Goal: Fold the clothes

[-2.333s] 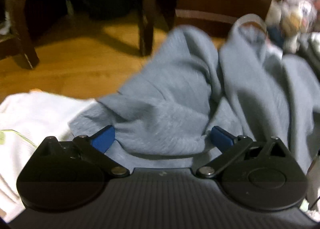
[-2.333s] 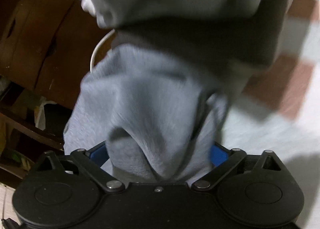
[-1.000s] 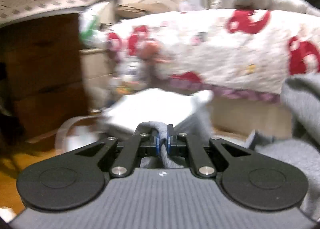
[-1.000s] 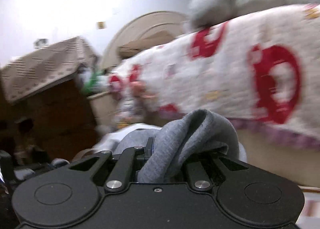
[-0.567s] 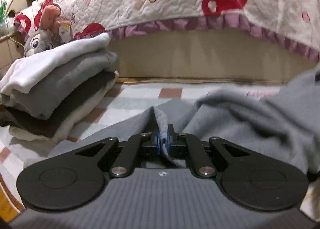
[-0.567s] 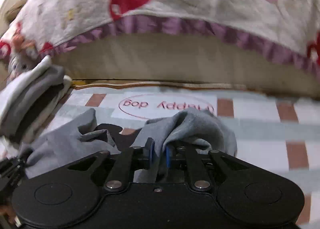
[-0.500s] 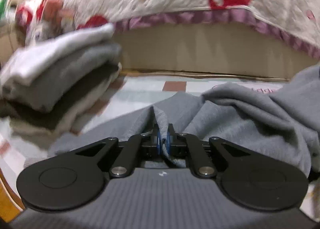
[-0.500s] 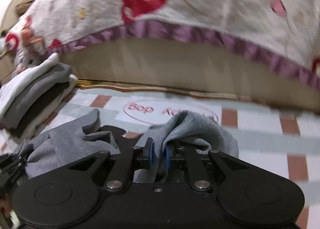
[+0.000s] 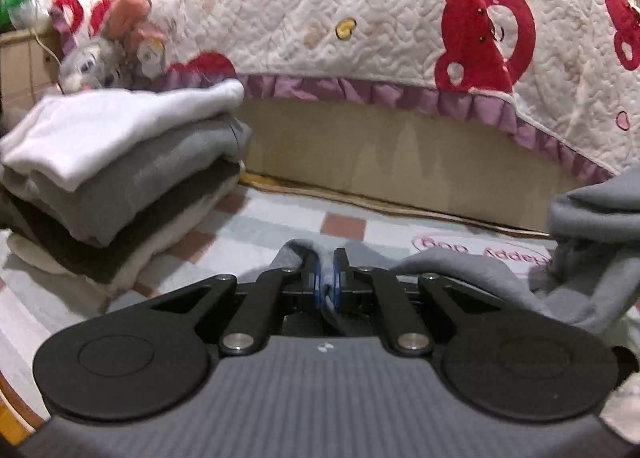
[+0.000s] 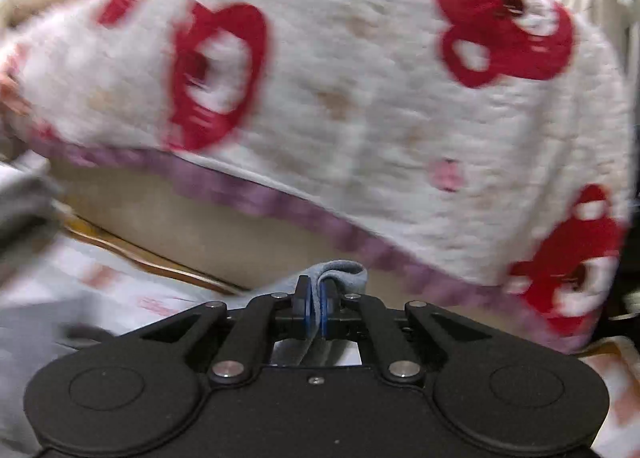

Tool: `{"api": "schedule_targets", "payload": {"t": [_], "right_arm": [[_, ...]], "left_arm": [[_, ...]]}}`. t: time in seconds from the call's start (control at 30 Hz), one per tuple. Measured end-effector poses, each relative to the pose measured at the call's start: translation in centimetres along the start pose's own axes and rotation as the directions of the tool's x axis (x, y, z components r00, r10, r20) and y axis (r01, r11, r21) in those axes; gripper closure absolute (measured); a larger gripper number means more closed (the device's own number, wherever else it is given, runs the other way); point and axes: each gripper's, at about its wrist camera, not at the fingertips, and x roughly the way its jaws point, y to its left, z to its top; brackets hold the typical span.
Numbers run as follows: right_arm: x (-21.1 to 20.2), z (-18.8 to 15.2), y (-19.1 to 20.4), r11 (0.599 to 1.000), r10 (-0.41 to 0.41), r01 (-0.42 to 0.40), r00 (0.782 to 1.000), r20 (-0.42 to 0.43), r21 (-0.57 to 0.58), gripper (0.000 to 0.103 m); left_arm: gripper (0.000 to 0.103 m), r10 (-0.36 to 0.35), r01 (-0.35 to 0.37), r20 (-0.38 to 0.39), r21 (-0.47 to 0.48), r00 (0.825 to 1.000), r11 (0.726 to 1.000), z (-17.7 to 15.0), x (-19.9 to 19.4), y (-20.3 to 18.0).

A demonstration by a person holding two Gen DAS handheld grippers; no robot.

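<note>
grey garment [image 9: 472, 270] edge pinched between left gripper [image 9: 327, 274] jaws, likewise right gripper [image 10: 315, 310]

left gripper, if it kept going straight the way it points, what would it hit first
Probably the checked mat just ahead, since the left gripper, shut on the grey garment, tilts downward. Beyond that lies the bed's tan side panel. Depth is hard to judge here.

Warm indoor light, fisheye bending at the edges; left view fairly sharp, right view motion-blurred.

Folded stack [image 9: 120, 178] on mat [image 9: 280, 226], left; quilt [image 9: 360, 18] behind; garment [image 9: 480, 270] right of stack.
</note>
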Motion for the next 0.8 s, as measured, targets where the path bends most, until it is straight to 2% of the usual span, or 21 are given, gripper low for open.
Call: {"api": "schedule_targets", "payload": {"t": [0.03, 0.1, 0.13, 0.2, 0.27, 0.33, 0.4, 0.47, 0.5, 0.53, 0.57, 0.63, 0.67, 0.73, 0.8], "right_arm": [[1.6, -0.8, -0.2, 0.997, -0.069, 0.068, 0.995, -0.069, -0.026, 0.096], [4.3, -2.3, -1.3, 0.991, -0.124, 0.129, 0.970, -0.209, 0.014, 0.090], [4.4, -2.8, -1.9, 0.989, -0.089, 0.112, 0.968, -0.233, 0.091, 0.080], [4.3, -3.9, -3.1, 0.966, -0.009, 0.077, 0.964, -0.267, 0.248, 0.072], [3.3, -4.5, -2.3, 0.944, 0.095, -0.013, 0.967, -0.235, 0.328, 0.068], [1.6, -4.5, -0.2, 0.938, 0.159, -0.090, 0.970, -0.183, 0.335, 0.061], [0.4, -4.7, 2.3, 0.931, 0.233, -0.182, 0.964, -0.130, 0.315, 0.057], [-0.5, -4.9, 5.3, 0.902, 0.361, -0.321, 0.927, -0.097, 0.290, 0.050], [-0.3, -5.0, 7.0, 0.882, 0.427, -0.387, 0.898, -0.105, 0.269, 0.045], [-0.1, -5.1, 8.7, 0.857, 0.490, -0.452, 0.864, -0.117, 0.247, 0.045], [0.1, -5.4, 10.5, 0.840, 0.527, -0.493, 0.841, -0.124, 0.225, 0.044], [1.0, -5.6, 14.2, 0.814, 0.580, -0.558, 0.800, -0.155, 0.163, 0.044], [1.7, -5.5, 15.7, 0.805, 0.592, -0.574, 0.787, -0.170, 0.148, 0.043], [3.2, -5.3, 18.7, 0.788, 0.614, -0.603, 0.763, -0.202, 0.121, 0.043], [5.7, -4.7, 21.1, 0.761, 0.647, -0.628, 0.724, -0.238, 0.159, 0.043]], "left_arm": [[0.095, -0.012, 0.011, -0.018, -0.012, 1.000, 1.000, 0.0, 0.1, 0.3], [0.094, -0.036, 0.031, -0.065, -0.071, 0.997, 0.997, 0.2, 0.3, 1.3], [0.094, -0.050, 0.041, -0.085, -0.110, 0.995, 0.993, 0.3, 0.3, 1.9], [0.094, -0.091, 0.071, -0.098, -0.192, 0.991, 0.979, 0.6, 0.0, 3.4], [0.094, -0.088, 0.064, -0.095, -0.228, 0.992, 0.972, 1.0, -0.5, 4.8], [0.093, -0.072, 0.047, -0.087, -0.255, 0.994, 0.966, 1.4, -1.0, 6.1], [0.092, -0.013, -0.009, -0.092, -0.237, 0.996, 0.972, 1.6, -1.3, 6.9], [0.085, 0.041, -0.063, -0.108, -0.213, 0.993, 0.975, 1.8, -1.3, 7.4], [0.083, 0.060, -0.086, -0.124, -0.213, 0.990, 0.973, 1.7, -1.2, 7.8], [0.079, 0.063, -0.094, -0.140, -0.229, 0.988, 0.969, 1.8, -1.0, 8.2], [0.079, 0.063, -0.101, -0.156, -0.247, 0.986, 0.964, 1.8, -0.9, 8.6], [0.075, 0.039, -0.094, -0.190, -0.291, 0.981, 0.952, 1.6, -0.7, 9.5], [0.071, 0.035, -0.099, -0.207, -0.307, 0.978, 0.947, 1.4, -0.7, 9.9], [0.066, 0.057, -0.136, -0.251, -0.310, 0.966, 0.941, 1.2, -0.5, 11.3], [0.062, 0.088, -0.179, -0.292, -0.304, 0.952, 0.936, 0.8, -0.3, 12.8]]}}
